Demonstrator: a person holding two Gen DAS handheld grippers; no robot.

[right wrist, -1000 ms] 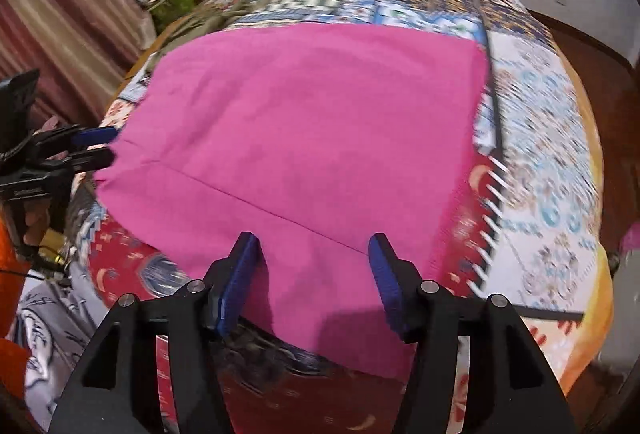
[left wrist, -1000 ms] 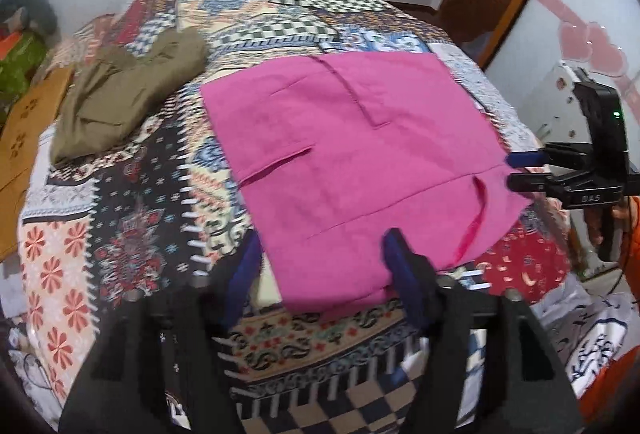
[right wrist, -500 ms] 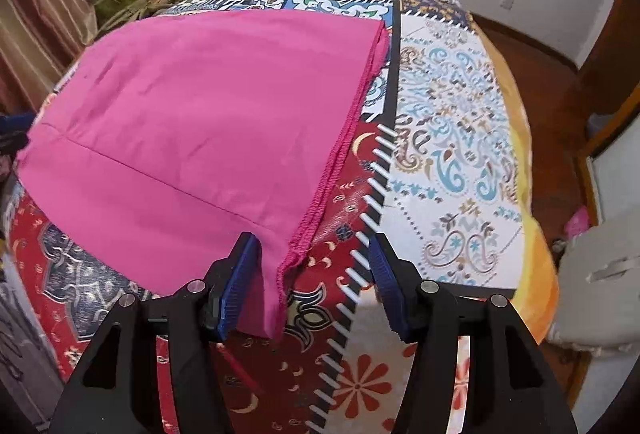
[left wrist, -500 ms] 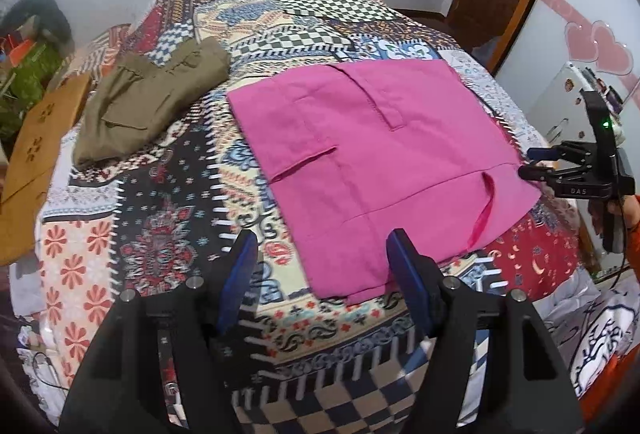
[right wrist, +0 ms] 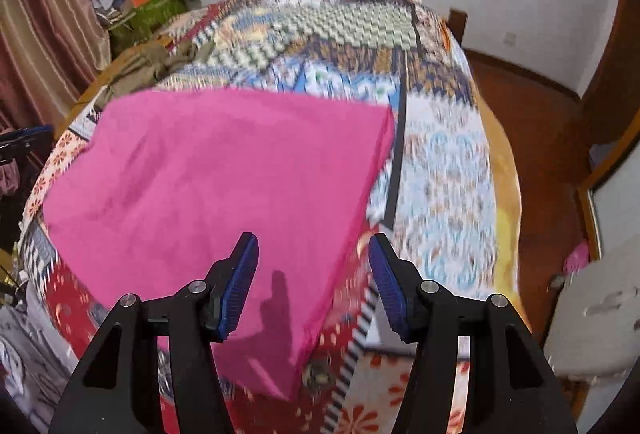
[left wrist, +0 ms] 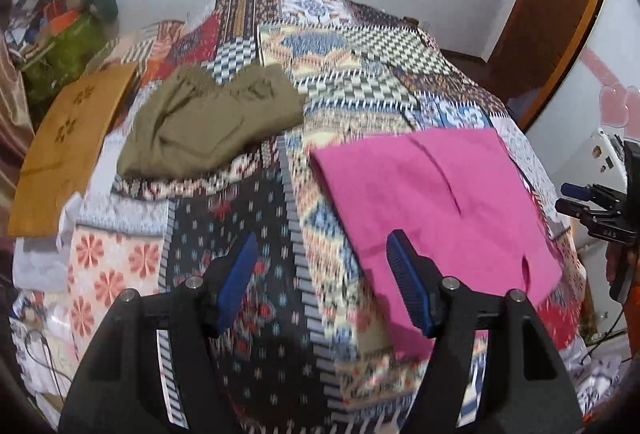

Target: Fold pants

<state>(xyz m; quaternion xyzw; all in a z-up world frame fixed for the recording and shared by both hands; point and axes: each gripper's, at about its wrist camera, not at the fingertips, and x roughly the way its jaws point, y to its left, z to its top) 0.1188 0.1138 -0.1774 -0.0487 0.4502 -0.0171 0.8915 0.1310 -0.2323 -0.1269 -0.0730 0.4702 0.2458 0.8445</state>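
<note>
Folded pink pants lie flat on the patchwork bedspread, near the bed's front edge; in the right wrist view the pink pants hang a little over that edge. My left gripper is open, raised above the bedspread to the left of the pants, holding nothing. My right gripper is open too, hovering over the pants' near right corner with no cloth pinched. The right gripper also shows at the far right of the left wrist view.
Crumpled olive-green pants lie on the bed's far left. An orange wooden board leans at the left side, with a pile of bags behind it. A grey stool and wooden floor sit right of the bed.
Both grippers lifted off the pink pants and drew back. The left view swung left toward the olive pants; the right view slid to the pants' right edge.
</note>
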